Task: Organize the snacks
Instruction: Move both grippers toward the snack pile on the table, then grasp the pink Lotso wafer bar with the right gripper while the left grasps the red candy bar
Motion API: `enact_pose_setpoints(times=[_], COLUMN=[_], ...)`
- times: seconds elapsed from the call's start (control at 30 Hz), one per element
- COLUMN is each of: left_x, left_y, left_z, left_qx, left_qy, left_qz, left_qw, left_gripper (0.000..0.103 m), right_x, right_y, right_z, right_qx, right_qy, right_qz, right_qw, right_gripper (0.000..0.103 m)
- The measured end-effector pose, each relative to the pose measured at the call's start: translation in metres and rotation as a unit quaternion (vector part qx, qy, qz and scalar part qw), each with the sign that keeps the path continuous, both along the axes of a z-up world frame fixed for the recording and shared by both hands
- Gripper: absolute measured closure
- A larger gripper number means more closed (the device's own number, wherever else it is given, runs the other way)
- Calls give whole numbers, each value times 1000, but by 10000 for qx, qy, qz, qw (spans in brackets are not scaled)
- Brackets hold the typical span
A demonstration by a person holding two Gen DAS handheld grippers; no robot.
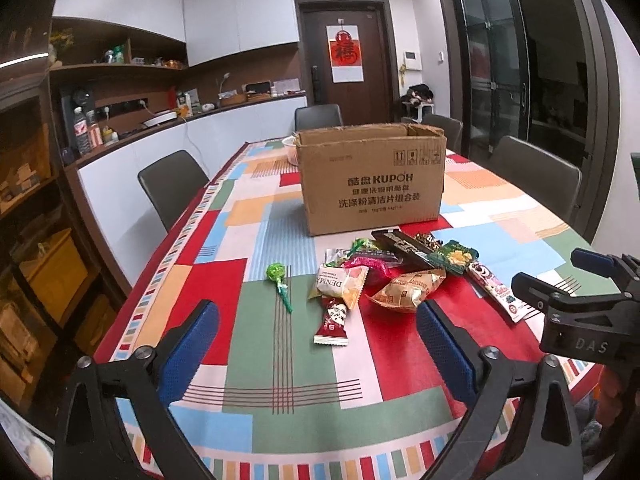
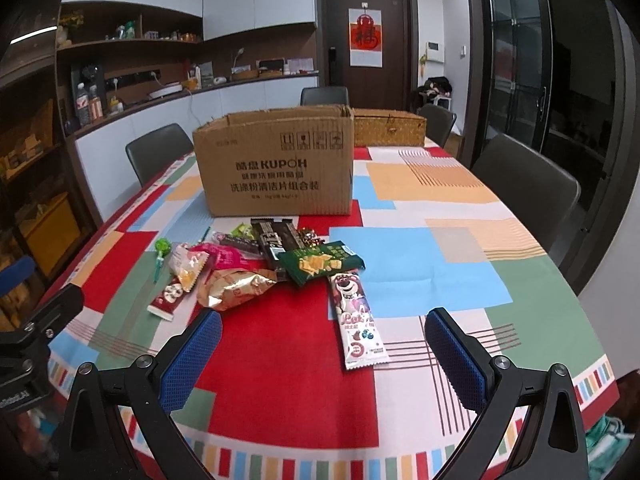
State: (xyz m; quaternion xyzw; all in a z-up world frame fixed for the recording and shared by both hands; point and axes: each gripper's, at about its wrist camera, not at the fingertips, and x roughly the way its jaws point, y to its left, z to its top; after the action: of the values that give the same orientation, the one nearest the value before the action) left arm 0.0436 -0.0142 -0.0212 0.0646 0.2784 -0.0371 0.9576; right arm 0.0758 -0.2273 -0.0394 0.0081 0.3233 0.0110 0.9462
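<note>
A pile of snack packets (image 1: 384, 272) lies on the patterned table in front of an open cardboard box (image 1: 372, 180); the pile (image 2: 256, 264) and box (image 2: 276, 168) also show in the right wrist view. A green lollipop (image 1: 278, 278) lies left of the pile. A red bar (image 1: 334, 320) lies nearest my left gripper (image 1: 318, 340), which is open and empty above the table. A pink bear packet (image 2: 358, 320) lies between the fingers of my right gripper (image 2: 322, 344), which is open and empty. The right gripper also shows in the left wrist view (image 1: 560, 280).
A woven basket (image 2: 390, 126) stands behind the box. Dark chairs (image 1: 172, 186) (image 2: 528, 184) surround the table (image 2: 420, 248). A counter with bottles and shelves runs along the left wall. A door is at the back.
</note>
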Motion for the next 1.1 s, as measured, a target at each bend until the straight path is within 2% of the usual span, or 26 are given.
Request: enact_pose_setpoints(times=[0.07, 0.3, 0.63, 0.93, 1.1], left_x=[8, 26, 53, 79, 91], left_y=[0, -2, -6, -8, -7], left_z=[-5, -21, -40, -64, -72], left_qx=[1, -11, 80, 51, 14], left_qy=[115, 409, 753, 1189, 1352], left_qz=[-22, -68, -118, -205, -190], left_qw=[9999, 9991, 9971, 9927, 9906], left_gripper=[12, 21, 31, 45, 47], right_x=[9, 29, 53, 79, 91], right_y=[-1, -4, -7, -9, -10], right_z=[-5, -18, -36, -56, -64], right_qx=[-15, -65, -181, -192, -179], right_qy=[71, 218, 446, 726, 875], right_qz=[-1, -73, -73, -44, -34], right_qw=[10000, 9997, 9988, 9972, 9960], right_gripper=[1, 1, 10, 20, 23])
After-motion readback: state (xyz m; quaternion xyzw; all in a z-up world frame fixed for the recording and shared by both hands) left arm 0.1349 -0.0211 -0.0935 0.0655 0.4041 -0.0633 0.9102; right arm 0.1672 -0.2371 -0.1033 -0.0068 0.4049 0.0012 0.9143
